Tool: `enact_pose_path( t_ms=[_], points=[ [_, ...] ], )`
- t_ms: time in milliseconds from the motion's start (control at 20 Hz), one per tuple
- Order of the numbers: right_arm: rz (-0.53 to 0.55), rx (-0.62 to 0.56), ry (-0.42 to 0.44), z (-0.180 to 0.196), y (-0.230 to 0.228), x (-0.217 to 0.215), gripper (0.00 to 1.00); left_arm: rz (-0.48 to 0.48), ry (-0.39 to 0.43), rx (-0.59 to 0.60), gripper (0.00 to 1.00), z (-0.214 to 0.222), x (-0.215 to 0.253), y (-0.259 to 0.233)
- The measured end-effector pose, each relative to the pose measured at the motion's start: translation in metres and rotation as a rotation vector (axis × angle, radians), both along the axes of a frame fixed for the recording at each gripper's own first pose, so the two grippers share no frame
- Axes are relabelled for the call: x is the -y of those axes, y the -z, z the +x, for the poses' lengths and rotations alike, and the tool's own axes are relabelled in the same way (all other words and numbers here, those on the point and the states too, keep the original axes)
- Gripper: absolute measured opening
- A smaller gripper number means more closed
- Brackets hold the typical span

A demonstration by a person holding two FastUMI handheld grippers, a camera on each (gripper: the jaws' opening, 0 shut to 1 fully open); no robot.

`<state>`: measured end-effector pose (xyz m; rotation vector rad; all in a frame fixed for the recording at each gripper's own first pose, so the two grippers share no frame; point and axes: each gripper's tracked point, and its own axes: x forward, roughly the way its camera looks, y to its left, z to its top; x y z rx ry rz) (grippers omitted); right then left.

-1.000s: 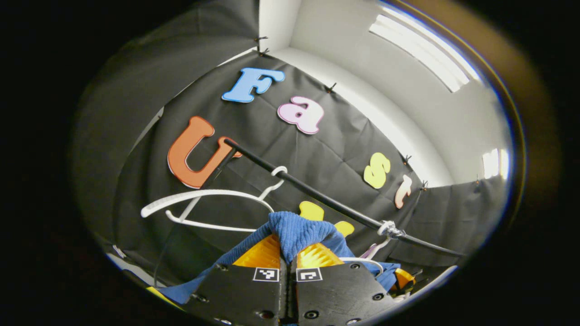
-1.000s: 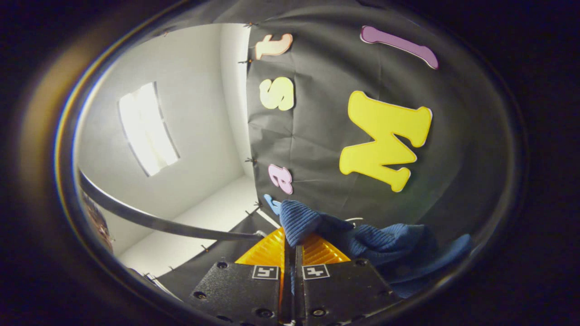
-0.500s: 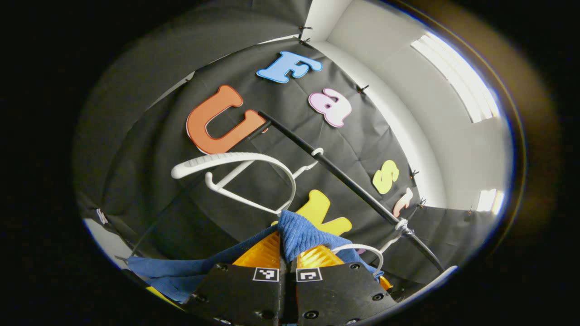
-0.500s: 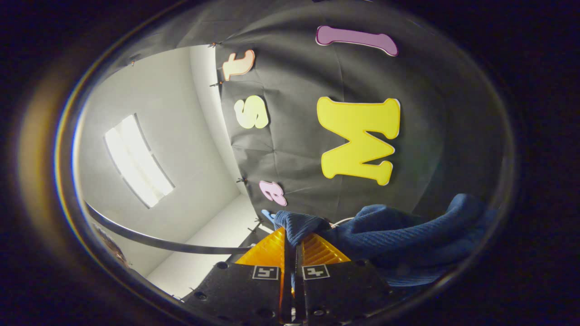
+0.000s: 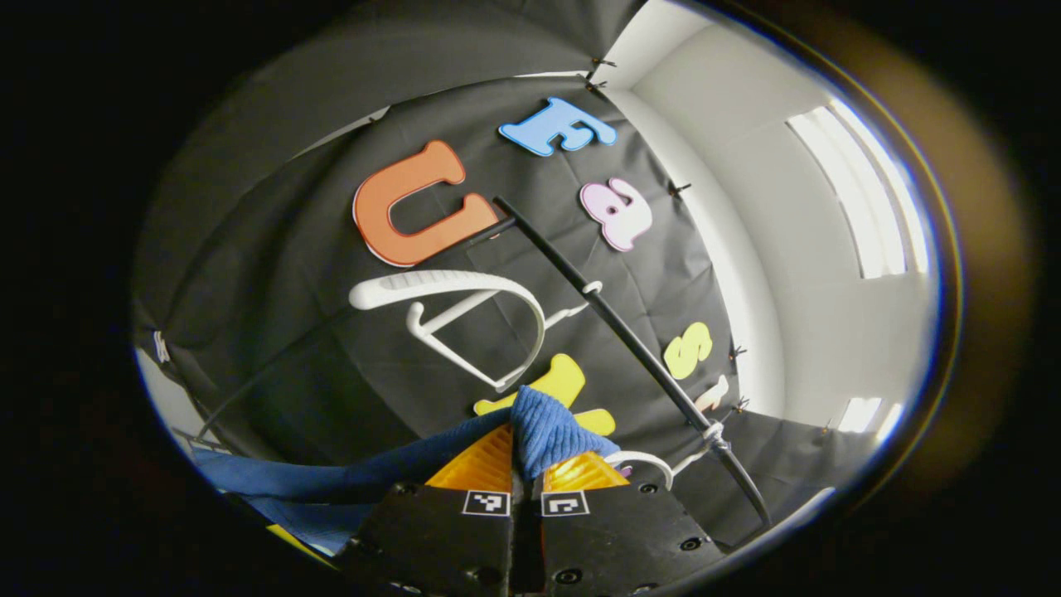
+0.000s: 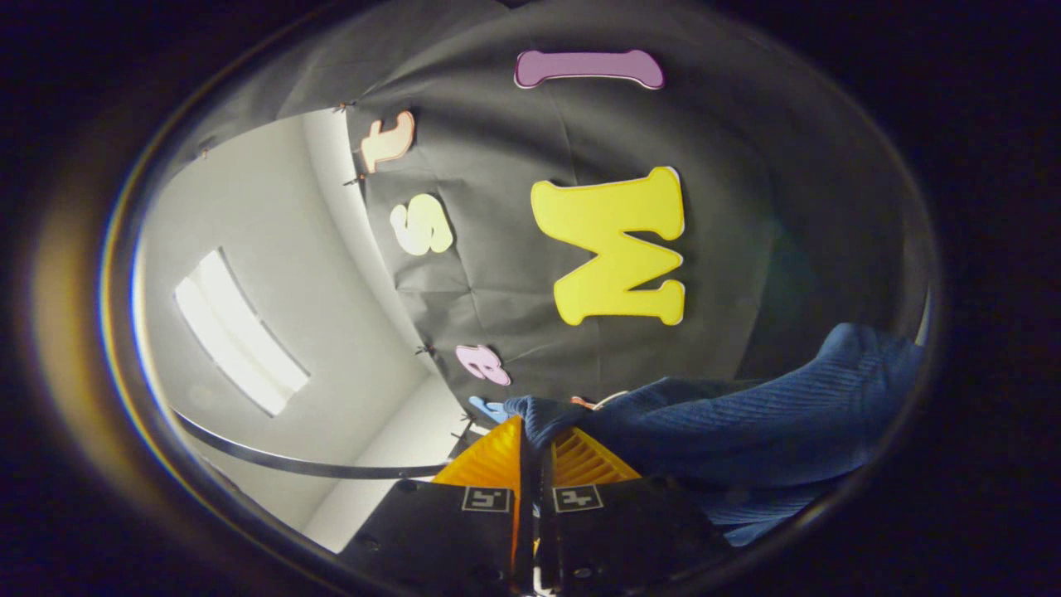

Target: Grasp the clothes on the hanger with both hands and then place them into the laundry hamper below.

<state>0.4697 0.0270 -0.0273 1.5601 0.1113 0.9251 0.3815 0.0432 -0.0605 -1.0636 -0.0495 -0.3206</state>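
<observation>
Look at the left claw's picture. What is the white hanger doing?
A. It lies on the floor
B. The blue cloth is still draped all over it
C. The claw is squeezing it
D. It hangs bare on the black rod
D: the hanger is hooked on the rod with nothing on it, while the left claw pinches the blue cloth below it.

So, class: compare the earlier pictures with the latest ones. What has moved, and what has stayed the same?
The blue garment has been pulled down off the white hanger, which now hangs bare on the black rail, farther from the left gripper. Unchanged: the left gripper and the right gripper stay shut on the cloth.
</observation>
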Motion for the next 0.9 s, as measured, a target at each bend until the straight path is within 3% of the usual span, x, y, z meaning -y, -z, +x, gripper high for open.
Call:
enact_pose_path(
  t_ms=[250,400,450,550,700,750,800,900],
  points=[
    [-0.050,-0.024,0.031,0.002,0.002,0.001,0.05,-0.019,-0.006,-0.013,0.00,-0.005,0.005,0.000],
    [-0.031,0.007,0.042,-0.001,-0.017,0.010,0.05,0.020,0.013,-0.029,0.00,-0.002,0.009,-0.008],
    [-0.029,0.022,0.040,-0.001,-0.021,0.011,0.06,0.031,0.020,-0.010,0.05,-0.001,0.011,-0.017],
    [-0.007,0.055,0.046,-0.005,-0.030,0.018,0.05,0.028,0.035,0.031,0.00,-0.001,0.012,-0.034],
    [0.025,0.057,0.023,-0.001,-0.038,0.021,0.05,0.029,0.057,0.038,0.00,0.003,0.012,-0.037],
    [0.028,0.056,0.011,0.002,-0.037,0.020,0.05,0.018,0.073,0.031,0.05,0.005,0.011,-0.035],
    [0.022,0.055,-0.002,0.007,-0.037,0.020,0.05,0.013,0.080,0.019,0.00,0.006,0.009,-0.032],
    [0.004,0.063,-0.014,0.006,-0.041,0.022,0.05,0.018,0.095,-0.007,0.00,0.011,0.015,-0.030]
  ],
)
